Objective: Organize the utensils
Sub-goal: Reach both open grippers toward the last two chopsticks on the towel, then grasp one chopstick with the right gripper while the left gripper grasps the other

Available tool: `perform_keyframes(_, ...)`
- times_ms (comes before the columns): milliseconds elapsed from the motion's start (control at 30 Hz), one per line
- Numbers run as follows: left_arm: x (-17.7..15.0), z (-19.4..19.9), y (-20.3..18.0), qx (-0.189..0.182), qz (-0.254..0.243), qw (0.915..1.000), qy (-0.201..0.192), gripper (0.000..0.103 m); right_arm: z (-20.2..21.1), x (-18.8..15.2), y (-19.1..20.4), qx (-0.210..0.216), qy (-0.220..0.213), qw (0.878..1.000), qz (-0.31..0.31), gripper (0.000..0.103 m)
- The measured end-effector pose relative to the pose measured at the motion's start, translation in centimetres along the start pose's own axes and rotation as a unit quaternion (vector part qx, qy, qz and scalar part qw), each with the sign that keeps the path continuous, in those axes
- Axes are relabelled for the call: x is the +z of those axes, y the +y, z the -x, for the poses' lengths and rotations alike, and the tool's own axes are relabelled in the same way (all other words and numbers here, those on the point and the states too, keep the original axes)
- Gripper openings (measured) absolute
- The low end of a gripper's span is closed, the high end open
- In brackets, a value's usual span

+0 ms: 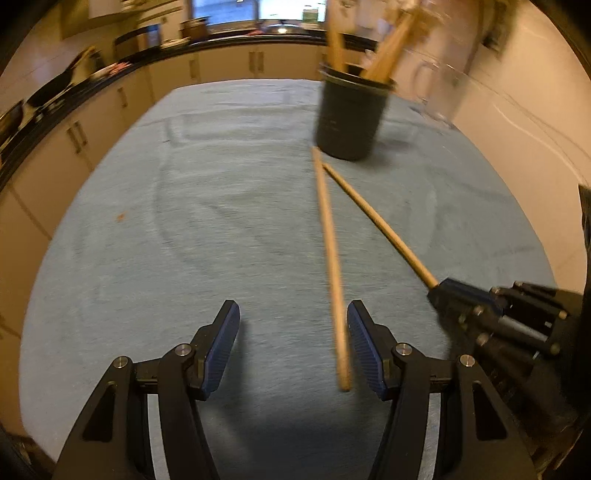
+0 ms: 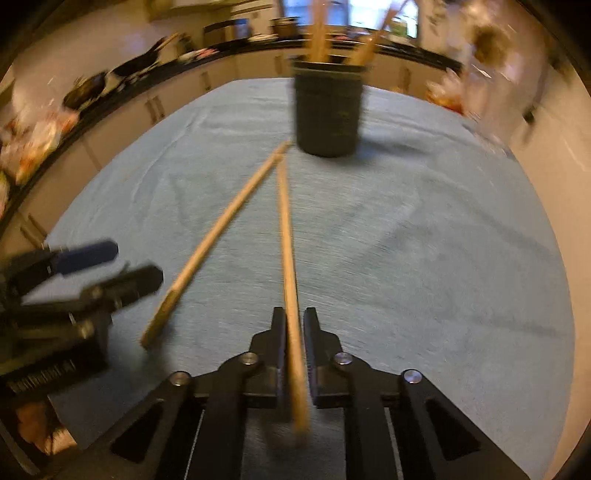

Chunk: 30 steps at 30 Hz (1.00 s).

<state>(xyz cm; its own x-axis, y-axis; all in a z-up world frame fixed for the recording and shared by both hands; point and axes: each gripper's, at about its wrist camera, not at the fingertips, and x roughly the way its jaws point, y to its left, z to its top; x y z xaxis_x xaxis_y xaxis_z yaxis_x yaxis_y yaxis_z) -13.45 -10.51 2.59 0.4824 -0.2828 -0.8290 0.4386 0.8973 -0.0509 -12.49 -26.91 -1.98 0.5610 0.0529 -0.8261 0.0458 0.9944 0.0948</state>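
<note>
While left jaws gape, right gripper (image 2: 294, 332) clamps a chopstick (image 2: 286, 236).

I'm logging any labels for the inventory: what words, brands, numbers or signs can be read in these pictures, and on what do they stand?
None can be read.
Dark utensil cup: faint marks on its side, too blurred to read.
Items on the far counter: any print is too small and blurred to read.
Two wooden sticks, blue cloth and both tools: no text shows.
</note>
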Motion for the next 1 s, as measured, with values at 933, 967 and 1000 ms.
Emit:
perform_keyframes(933,-4.1,3.6,-2.9,0.008,0.004,0.9996,0.026,0.007,5.7,-7.0,-6.6,-0.026,0.005,0.995,-0.096,0.008)
perform_keyframes(967,-4.3,4.0,-3.0,0.012,0.002,0.9997,0.019,0.007,5.9,-7.3,-6.6,-0.028,0.004,0.995,-0.096,0.008)
perform_keyframes(1000,-4.4,4.5,-3.1,0.02,-0.001,0.9998,0.009,0.007,6.0,-7.4,-6.5,-0.03,0.003,0.995,-0.096,0.008)
